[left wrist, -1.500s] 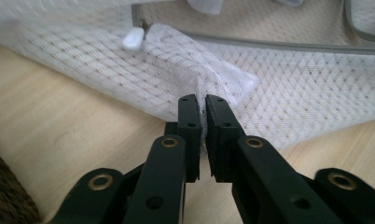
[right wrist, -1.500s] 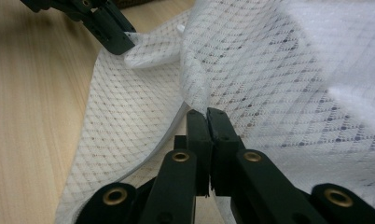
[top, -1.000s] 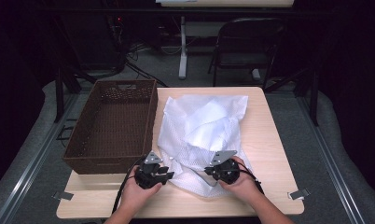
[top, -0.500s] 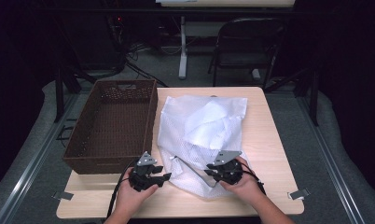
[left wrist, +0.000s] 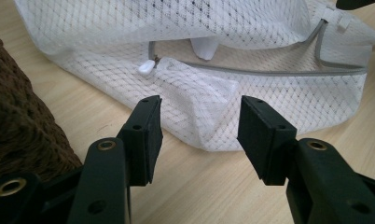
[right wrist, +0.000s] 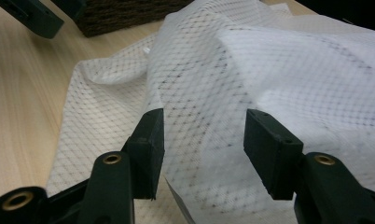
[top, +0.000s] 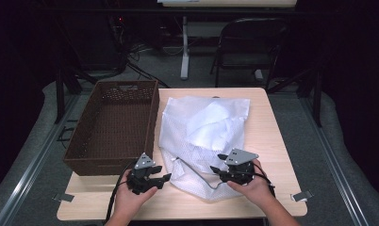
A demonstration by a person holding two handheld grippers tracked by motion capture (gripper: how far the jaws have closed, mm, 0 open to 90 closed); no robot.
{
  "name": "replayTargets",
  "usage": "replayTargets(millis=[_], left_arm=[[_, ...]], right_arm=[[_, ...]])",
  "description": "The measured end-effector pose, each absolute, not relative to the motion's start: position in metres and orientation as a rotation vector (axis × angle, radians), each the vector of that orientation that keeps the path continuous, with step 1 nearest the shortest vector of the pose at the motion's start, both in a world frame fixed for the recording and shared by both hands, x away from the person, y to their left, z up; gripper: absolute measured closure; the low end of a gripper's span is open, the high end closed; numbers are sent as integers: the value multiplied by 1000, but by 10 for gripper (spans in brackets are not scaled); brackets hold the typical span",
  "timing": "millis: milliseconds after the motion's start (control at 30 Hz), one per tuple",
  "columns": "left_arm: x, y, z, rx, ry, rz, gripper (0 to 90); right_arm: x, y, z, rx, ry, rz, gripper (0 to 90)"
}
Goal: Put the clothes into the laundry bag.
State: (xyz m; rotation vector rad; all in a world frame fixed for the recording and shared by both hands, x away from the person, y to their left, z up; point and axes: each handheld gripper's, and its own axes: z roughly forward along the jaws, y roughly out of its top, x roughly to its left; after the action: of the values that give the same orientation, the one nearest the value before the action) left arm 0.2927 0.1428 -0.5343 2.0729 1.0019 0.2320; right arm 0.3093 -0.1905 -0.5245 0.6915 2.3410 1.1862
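The white mesh laundry bag (top: 204,141) lies on the counter (top: 267,141) beside the empty wicker basket (top: 113,127), its zipper part open, both grippers' jaws having just spread with nothing pinched, so basketing remains.

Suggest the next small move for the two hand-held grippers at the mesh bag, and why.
Probably the left hand-held gripper should ease forward and close on the mesh bag's near edge. Both stand open, pressing nothing; the jaws have just been opening. The right hand-held gripper has mesh between its jaws. The bag's zipper gapes.
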Motion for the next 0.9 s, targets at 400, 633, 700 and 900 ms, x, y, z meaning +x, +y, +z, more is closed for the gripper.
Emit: replayTargets(millis=[400,633,700,900], left_arm=[[291,155,-532,2031,1026,243,498],[296,155,-537,2026,1039,243,500],[298,155,-538,2034,1035,237,499],[300,152,-542,2048,1037,238,499]], right_arm=[[297,-233,-525,822,2252,1187,477],[299,-259,-532,947,2165,1209,476],[300,-260,-534,948,2148,1211,477],[307,-262,-544,971,2160,1197,477]])
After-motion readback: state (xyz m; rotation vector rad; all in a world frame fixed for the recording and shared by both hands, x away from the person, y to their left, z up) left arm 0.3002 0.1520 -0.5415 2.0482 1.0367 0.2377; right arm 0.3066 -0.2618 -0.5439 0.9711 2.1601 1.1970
